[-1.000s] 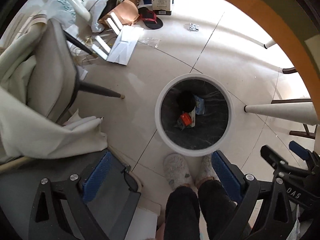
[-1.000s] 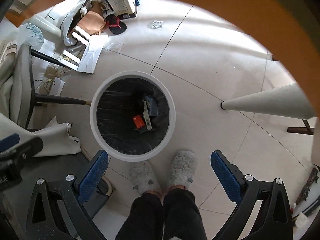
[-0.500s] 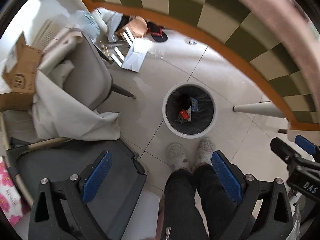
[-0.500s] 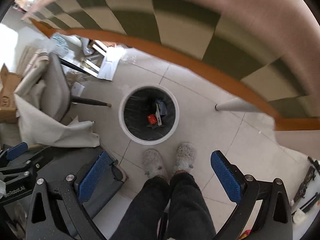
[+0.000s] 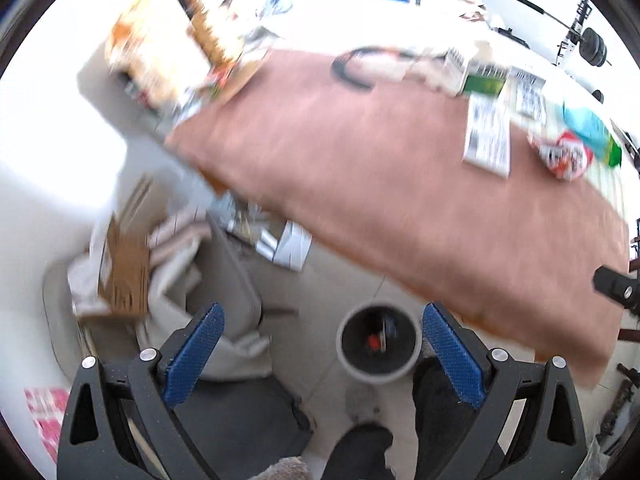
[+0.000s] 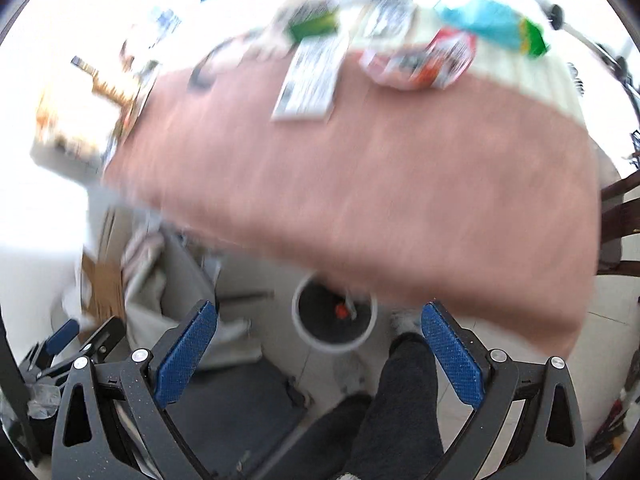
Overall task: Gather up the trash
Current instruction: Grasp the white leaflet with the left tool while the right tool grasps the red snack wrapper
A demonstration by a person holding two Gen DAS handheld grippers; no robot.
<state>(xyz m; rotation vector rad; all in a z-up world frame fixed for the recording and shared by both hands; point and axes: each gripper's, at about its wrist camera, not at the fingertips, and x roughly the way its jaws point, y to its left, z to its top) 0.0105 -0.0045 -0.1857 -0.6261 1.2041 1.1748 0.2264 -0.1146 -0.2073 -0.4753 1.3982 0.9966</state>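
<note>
Both grippers, left [image 5: 322, 354] and right [image 6: 318, 350], were held wide apart with nothing between their blue pads [image 5: 194, 354]. Below them a white bin [image 5: 378, 344] was seen on the tiled floor, some trash already lying in it. More trash, a white leaflet [image 5: 488, 138] and a red wrapper [image 5: 562, 156], was left on the pink-covered table [image 5: 380, 184], blurred.

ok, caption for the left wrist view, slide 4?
Left gripper, jaws open and empty, above the white round trash bin, beside a pink-topped table strewn with wrappers; frame motion-blurred.
</note>
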